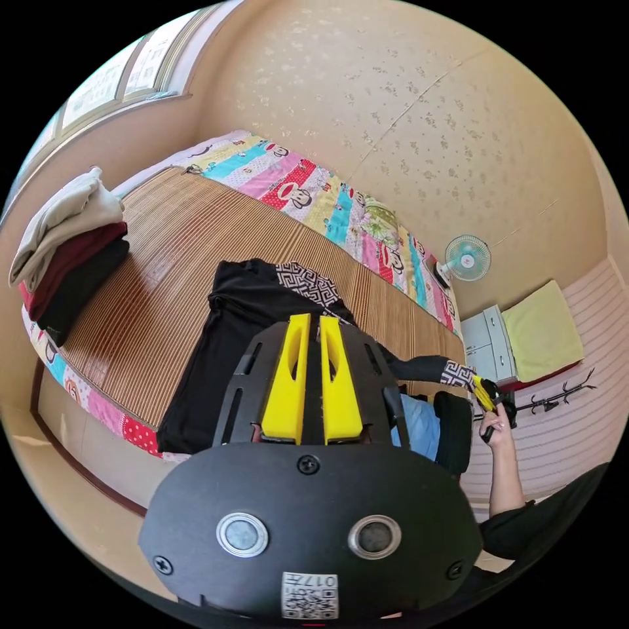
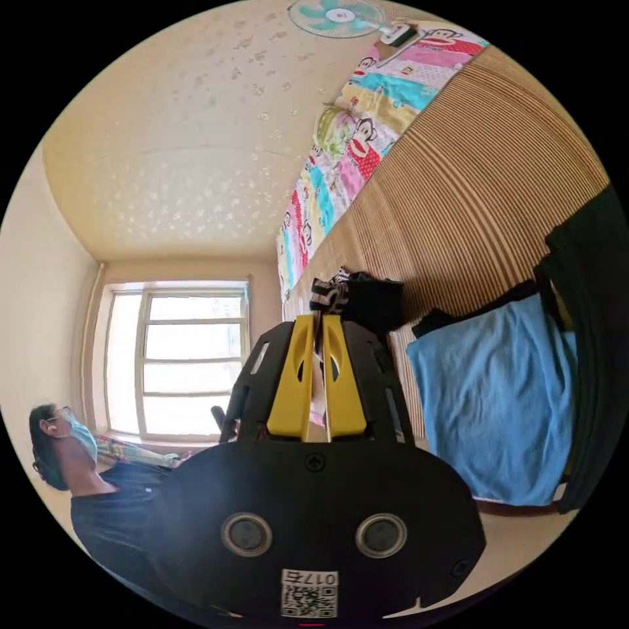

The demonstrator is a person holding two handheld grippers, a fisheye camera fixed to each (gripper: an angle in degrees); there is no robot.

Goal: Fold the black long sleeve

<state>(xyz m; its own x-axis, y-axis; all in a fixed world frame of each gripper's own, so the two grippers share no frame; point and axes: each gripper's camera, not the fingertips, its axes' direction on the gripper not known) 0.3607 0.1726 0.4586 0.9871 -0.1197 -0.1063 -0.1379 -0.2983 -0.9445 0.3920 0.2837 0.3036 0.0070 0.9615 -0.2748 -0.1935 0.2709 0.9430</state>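
The black long sleeve lies spread on the bed's bamboo mat, its body running off the near edge, a patterned collar showing at the top. In the left gripper view, the left gripper hangs over that shirt with its yellow fingers nearly together; a dark sliver sits between them, but whether they pinch cloth I cannot tell.

One sleeve stretches away to the side, and there is the right gripper, held in a hand, clamped on the patterned cuff. Switch to the right gripper view and it is confirmed: the right gripper has its fingers closed on that cuff, black sleeve fabric bunched just beyond the tips.

No boxes or baskets here. A stack of folded clothes sits at the far end of the mat, beige on top, dark red below, black under that. A blue cloth lies at the bed's edge beside dark fabric. A cartoon-print sheet runs along the wall side, and a small fan stands at its end.

Each gripper body carries a white code sticker with small print, which I leave unread. A person in a mask stands by the window.
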